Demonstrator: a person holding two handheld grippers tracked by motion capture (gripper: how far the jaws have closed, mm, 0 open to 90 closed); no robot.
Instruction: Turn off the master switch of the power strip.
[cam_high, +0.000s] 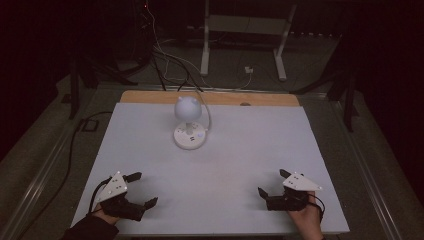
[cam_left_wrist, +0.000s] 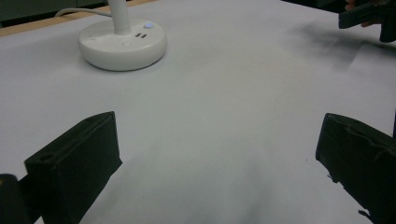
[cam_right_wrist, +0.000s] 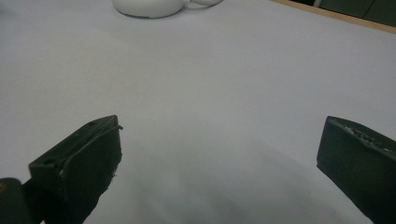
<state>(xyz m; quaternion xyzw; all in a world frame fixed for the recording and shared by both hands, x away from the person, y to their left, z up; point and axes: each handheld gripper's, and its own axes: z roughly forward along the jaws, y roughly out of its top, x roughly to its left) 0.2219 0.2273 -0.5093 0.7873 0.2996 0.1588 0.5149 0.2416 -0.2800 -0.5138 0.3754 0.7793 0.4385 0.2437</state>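
Both tools rest released and empty at the near edge of the worktop (cam_high: 150, 130), left tool (cam_high: 141, 189) and right tool (cam_high: 271, 182) well apart. The white lamp (cam_high: 189, 125) stands ahead between them, so likely reach forward, squaring the jaws on its thin stem above the base.

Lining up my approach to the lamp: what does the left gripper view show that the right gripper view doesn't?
Left gripper view alone: the lamp's stem, the lit button and ports on its base, plus the other gripper at top right.
Right gripper view alone: the wooden table edge at upper right.
Both: the lamp base on the white table surface, seen between open jaws.
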